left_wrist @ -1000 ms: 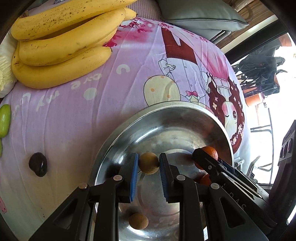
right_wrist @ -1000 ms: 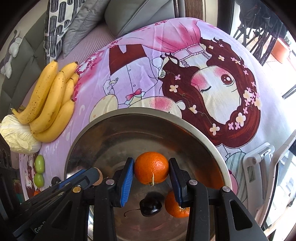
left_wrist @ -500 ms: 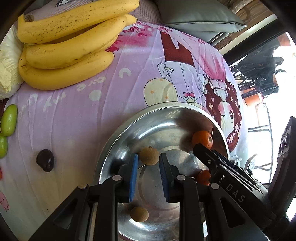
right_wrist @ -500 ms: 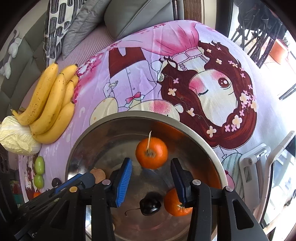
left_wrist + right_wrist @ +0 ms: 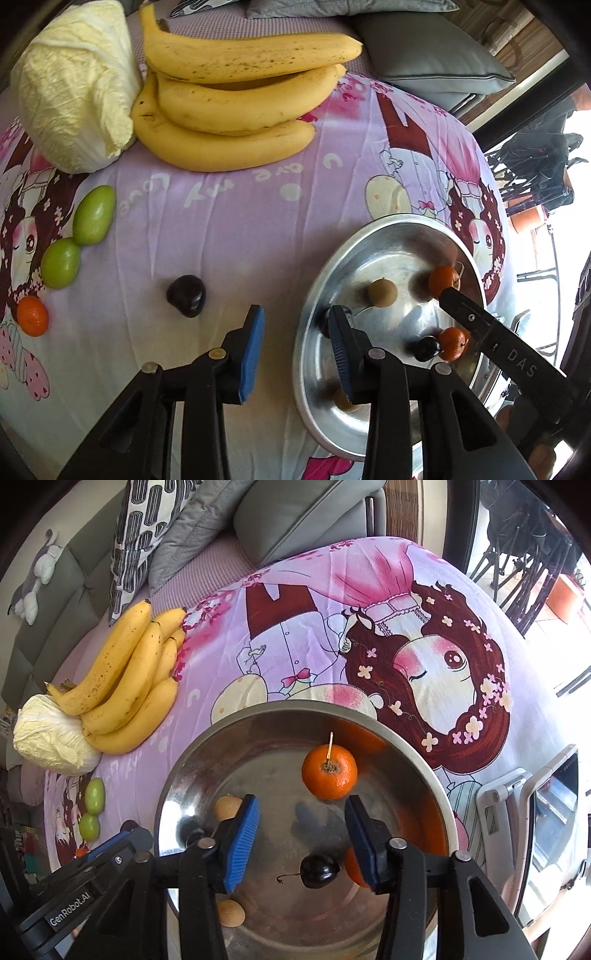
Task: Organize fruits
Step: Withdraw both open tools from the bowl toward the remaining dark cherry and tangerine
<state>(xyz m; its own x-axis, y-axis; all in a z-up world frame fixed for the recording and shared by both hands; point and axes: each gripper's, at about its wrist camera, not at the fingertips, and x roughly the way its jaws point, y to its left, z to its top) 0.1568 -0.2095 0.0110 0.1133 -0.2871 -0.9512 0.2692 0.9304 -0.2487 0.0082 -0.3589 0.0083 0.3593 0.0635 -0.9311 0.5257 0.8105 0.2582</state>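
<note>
A steel bowl (image 5: 317, 295) (image 5: 177, 775) on the pink cloth holds two oranges (image 5: 329, 772), two tan longans (image 5: 382, 292), and a dark cherry (image 5: 319, 871). My left gripper (image 5: 295, 343) is open and empty over the bowl's left rim. A dark cherry (image 5: 185, 295) lies on the cloth just ahead and left of it. Two green fruits (image 5: 94, 215) and a small orange (image 5: 32, 316) lie at far left. My right gripper (image 5: 301, 834) is open and empty above the bowl, behind the orange.
A banana bunch (image 5: 236, 103) and a pale cabbage (image 5: 74, 85) lie at the back of the cloth. Grey cushions (image 5: 303, 513) stand behind. A stand (image 5: 517, 812) sits right of the bowl.
Both grippers opened, releasing a longan and an orange into the bowl. The left gripper swung left off the bowl toward the cloth. The right gripper drew back.
</note>
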